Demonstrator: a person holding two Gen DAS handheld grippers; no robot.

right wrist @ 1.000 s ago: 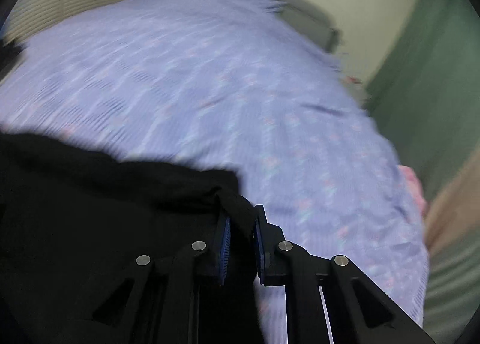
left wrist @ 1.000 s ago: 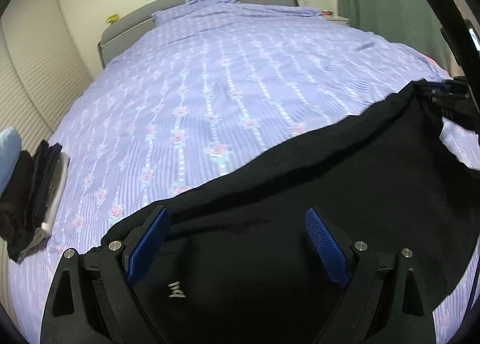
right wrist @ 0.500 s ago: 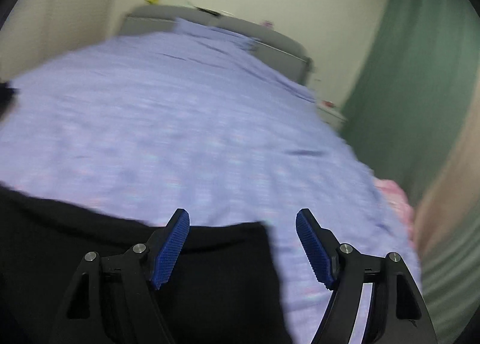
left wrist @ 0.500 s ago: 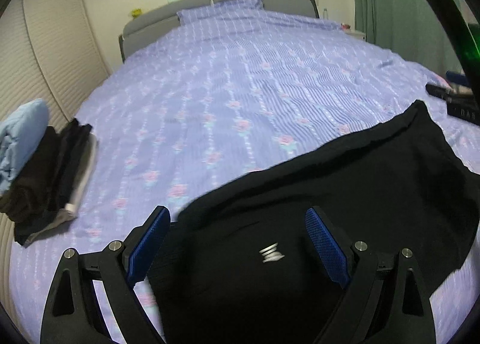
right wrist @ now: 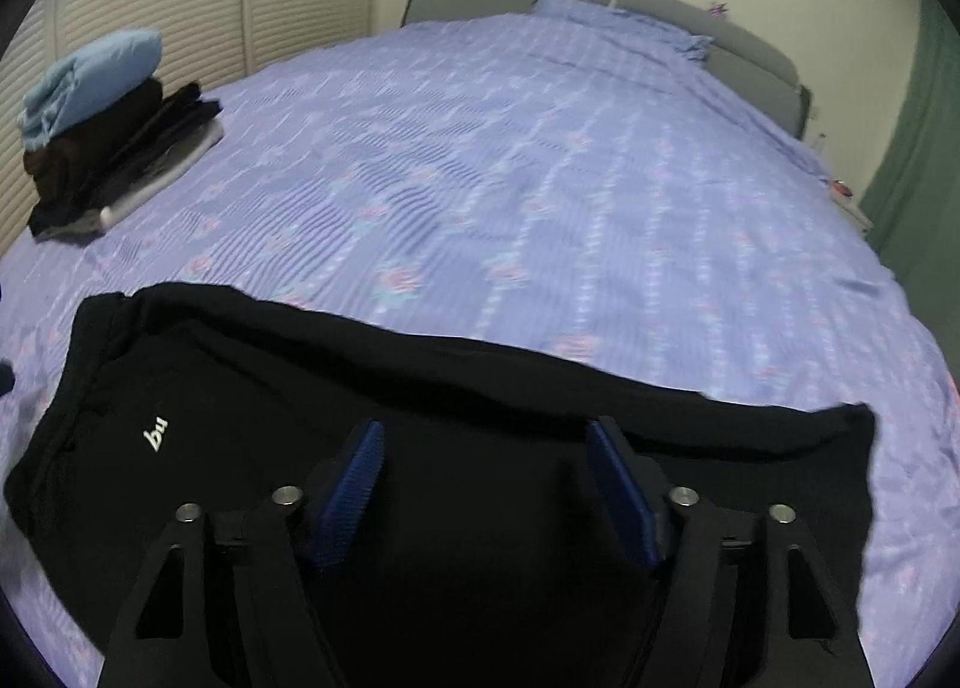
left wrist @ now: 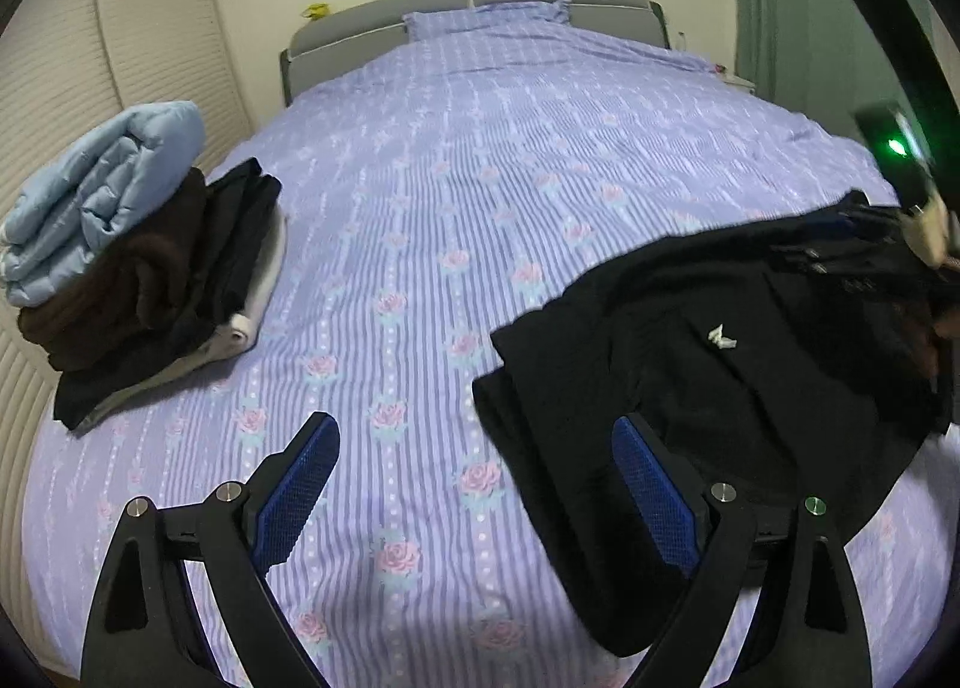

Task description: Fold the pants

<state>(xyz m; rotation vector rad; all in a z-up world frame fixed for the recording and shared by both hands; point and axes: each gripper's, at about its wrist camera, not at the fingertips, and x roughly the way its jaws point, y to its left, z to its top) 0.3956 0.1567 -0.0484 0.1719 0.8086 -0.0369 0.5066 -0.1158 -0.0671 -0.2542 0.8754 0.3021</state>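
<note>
Both sets of jaws stand apart and neither has hold of anything. On the left gripper (left wrist: 474,484) the blue textured pads (left wrist: 297,493) are spread wide over bare bedspread, nothing between them, nothing touching them. Over on the right gripper (right wrist: 486,484) the jaws have just been closing in a little from a wider spread, yet they are well apart, and the blue pads (right wrist: 354,484) press on no cloth; the garment lies flat beneath them, not pinched.

And the garment itself: black folded pants (right wrist: 420,448) of soft fabric, lying on the near part of the bed. In the right wrist view they fill the lower frame, top edge running straight across, a small white logo (right wrist: 156,435) near their left side, a corner sticking out at the right. In the left wrist view the same pants (left wrist: 720,364) sit to the right of the left gripper, its right finger just over their near edge, a white mark (left wrist: 722,336) showing on top.

Underneath everything is the lilac striped bedspread with pink roses (left wrist: 456,220), running back to a grey padded headboard (left wrist: 540,4) and a matching pillow (left wrist: 486,19). At the far left edge of the bed sits a stack of folded clothes (left wrist: 150,280), dark pieces below, a pale blue quilted item (left wrist: 102,184) on top, well apart from the pants. A green curtain (right wrist: 924,148) hangs at the right.
</note>
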